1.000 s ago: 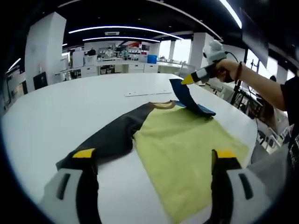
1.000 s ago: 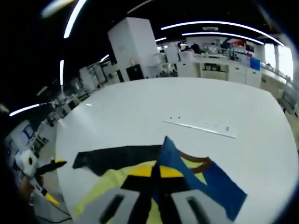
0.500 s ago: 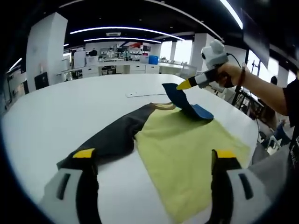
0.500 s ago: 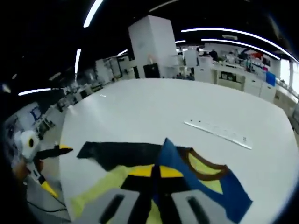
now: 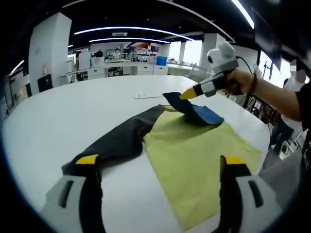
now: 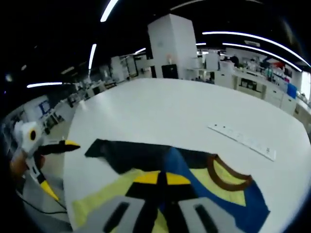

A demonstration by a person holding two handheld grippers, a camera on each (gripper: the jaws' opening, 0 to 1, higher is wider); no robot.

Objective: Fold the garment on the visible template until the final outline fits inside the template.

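The garment lies flat on the white table (image 5: 58, 111): yellow body (image 5: 194, 155), dark sleeve (image 5: 116, 141), brown collar (image 6: 228, 172). Its blue sleeve (image 5: 194, 110) is lifted off the table and bent over the shoulder. My right gripper (image 5: 187, 93), held by a hand coming from the right, is shut on the sleeve's end. In the right gripper view its jaws (image 6: 162, 178) pinch the blue sleeve (image 6: 171, 160) between the yellow tips. My left gripper (image 5: 160, 160) hovers open over the near edge of the garment, holding nothing. It also shows at the table's edge (image 6: 60, 170).
A thin white strip (image 5: 148, 96) with small marks lies on the table beyond the collar, also seen from the right gripper (image 6: 240, 141). Bare white tabletop spreads to the far side. Desks, cabinets and a white pillar (image 6: 172, 46) stand behind.
My right gripper has carried the blue sleeve's end lower and inward, toward the yellow body. The left gripper has stayed where it was, open.
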